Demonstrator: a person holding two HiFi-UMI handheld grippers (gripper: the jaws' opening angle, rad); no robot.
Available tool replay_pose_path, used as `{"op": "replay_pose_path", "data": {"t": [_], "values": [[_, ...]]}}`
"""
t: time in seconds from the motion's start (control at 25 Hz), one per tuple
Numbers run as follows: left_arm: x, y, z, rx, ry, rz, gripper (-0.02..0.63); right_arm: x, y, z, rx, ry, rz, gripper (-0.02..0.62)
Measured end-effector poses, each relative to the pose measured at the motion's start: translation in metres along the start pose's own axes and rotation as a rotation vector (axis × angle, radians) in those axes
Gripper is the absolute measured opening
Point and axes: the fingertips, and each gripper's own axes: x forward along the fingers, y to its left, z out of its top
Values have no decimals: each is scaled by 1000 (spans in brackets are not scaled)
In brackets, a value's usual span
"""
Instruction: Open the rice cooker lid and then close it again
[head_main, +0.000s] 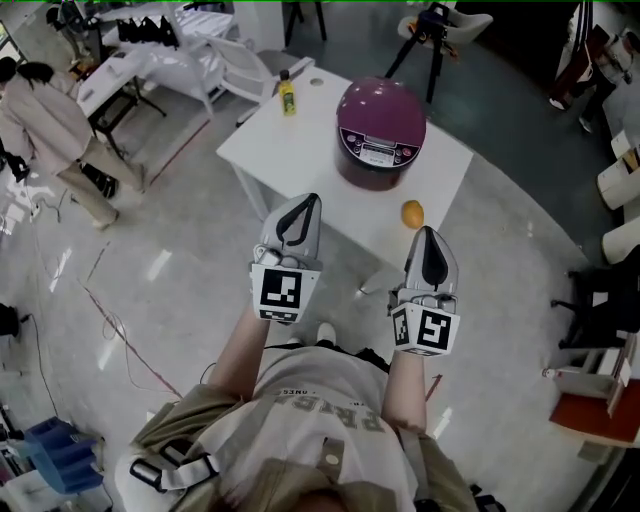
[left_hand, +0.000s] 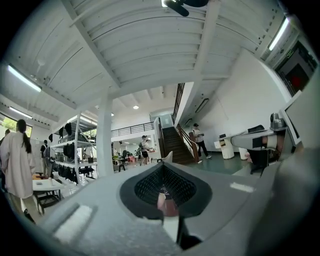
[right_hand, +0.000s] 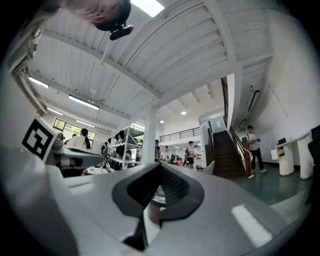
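One rice cooker (head_main: 380, 135); one orange (head_main: 412, 213)

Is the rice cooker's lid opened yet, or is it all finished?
Done: unclear. The rice cooker lid is down, and nothing shows whether it was opened already. In hand: nothing; the left gripper and right gripper hover apart from the cooker, jaws shut and empty. Left: maybe both lifting and closing the lid.
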Motion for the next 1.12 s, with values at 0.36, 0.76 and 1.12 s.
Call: {"op": "replay_pose_path", "data": {"t": [0.36, 0.76, 1.12], "values": [[-3, 0, -6, -47, 7, -24, 8, -2, 8, -8, -20, 35, -22, 0], [-2, -12, -14, -81, 31, -48, 8, -7, 9, -10, -58, 56, -28, 0], [-6, -17, -15, -68, 39, -45, 8, -10, 8, -9, -52, 45, -14, 0]]}}
